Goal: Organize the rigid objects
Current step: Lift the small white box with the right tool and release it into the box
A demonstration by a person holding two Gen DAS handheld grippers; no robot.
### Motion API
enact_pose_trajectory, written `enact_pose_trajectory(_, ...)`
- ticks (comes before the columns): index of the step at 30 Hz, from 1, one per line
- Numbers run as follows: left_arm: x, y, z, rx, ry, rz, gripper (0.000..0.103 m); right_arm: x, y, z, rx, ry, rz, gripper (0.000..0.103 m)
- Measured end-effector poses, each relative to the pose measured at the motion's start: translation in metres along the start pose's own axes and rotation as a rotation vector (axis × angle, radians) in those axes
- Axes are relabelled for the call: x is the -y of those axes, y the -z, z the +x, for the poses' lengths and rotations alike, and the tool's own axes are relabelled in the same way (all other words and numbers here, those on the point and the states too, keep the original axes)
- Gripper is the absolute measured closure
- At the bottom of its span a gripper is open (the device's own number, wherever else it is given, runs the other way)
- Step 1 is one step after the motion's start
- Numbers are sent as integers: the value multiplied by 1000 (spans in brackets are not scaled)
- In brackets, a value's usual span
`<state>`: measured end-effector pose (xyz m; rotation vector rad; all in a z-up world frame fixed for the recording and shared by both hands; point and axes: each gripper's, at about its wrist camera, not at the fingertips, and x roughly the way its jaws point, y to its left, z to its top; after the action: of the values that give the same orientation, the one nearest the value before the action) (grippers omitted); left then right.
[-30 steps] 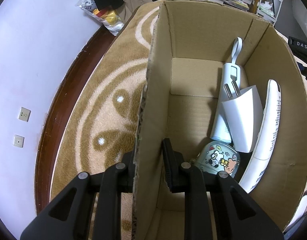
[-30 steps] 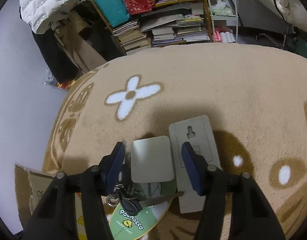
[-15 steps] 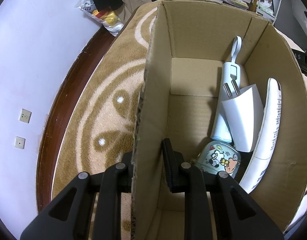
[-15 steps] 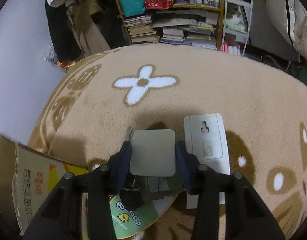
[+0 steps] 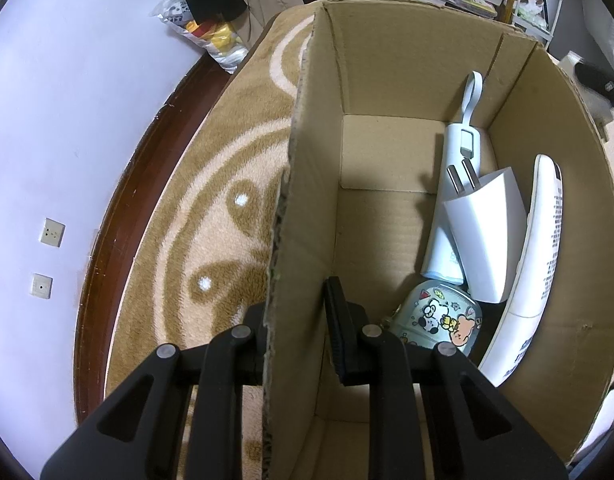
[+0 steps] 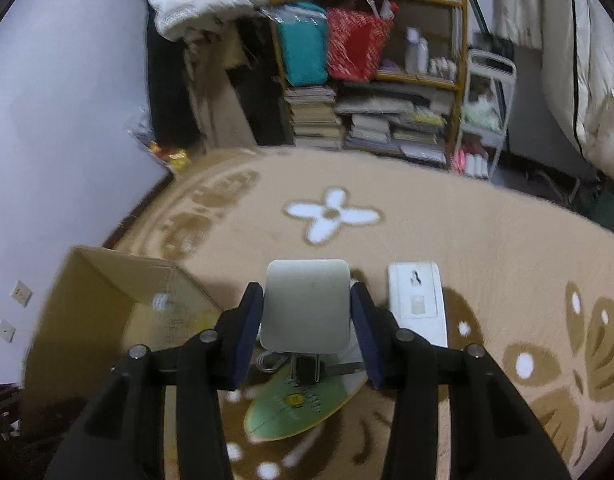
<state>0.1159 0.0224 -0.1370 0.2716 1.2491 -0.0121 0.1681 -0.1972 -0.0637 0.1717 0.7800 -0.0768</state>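
Jaws of the right gripper (image 6: 307, 330) clamp the grey square case (image 6: 307, 306) between them.

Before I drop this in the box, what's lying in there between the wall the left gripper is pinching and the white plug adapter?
Left wrist view: only bare box floor between the pinched cardboard wall and the white plug adapter.

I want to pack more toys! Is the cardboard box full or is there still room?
Still room. The cardboard box holds a white charger, a remote and a cartoon case along one side; much of its floor is bare.
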Motion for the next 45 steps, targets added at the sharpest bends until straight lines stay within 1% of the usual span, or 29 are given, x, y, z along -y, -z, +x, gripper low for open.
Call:
enact_pose_trajectory(6, 0, 1, -2, -1, -2, -1, 83, -29, 4, -53, 130, -58, -50, 56)
enact_pose_trajectory(10, 1, 2, -3, -1, -8, 2, 83, -41, 13, -76, 162, -97, -45, 56)
enact_pose_trajectory(12, 3, 1, -2, -3, -6, 0, 83, -52, 17, -86, 168, -122, -72, 56)
enact_pose_trajectory(15, 3, 0, -3, -4, -5, -1, 83, -65, 22, -95, 178, -136, -110, 56)
enact_pose_trajectory(20, 3, -1, -2, -2, -9, 3, 83, -79, 31, -99, 171, -179, -138, 56)
enact_pose_trajectory(23, 4, -2, -2, -1, -14, 7, 83, -83, 34, -98, 163, -191, -156, 56)
enact_pose_trajectory(35, 6, -2, 0, -3, -15, 4, 83, -81, 48, -79, 87, -274, -136, 56)
enact_pose_trajectory(45, 5, -2, 0, -4, -10, 0, 83, -82, 56, -62, 30, -259, -141, 55)
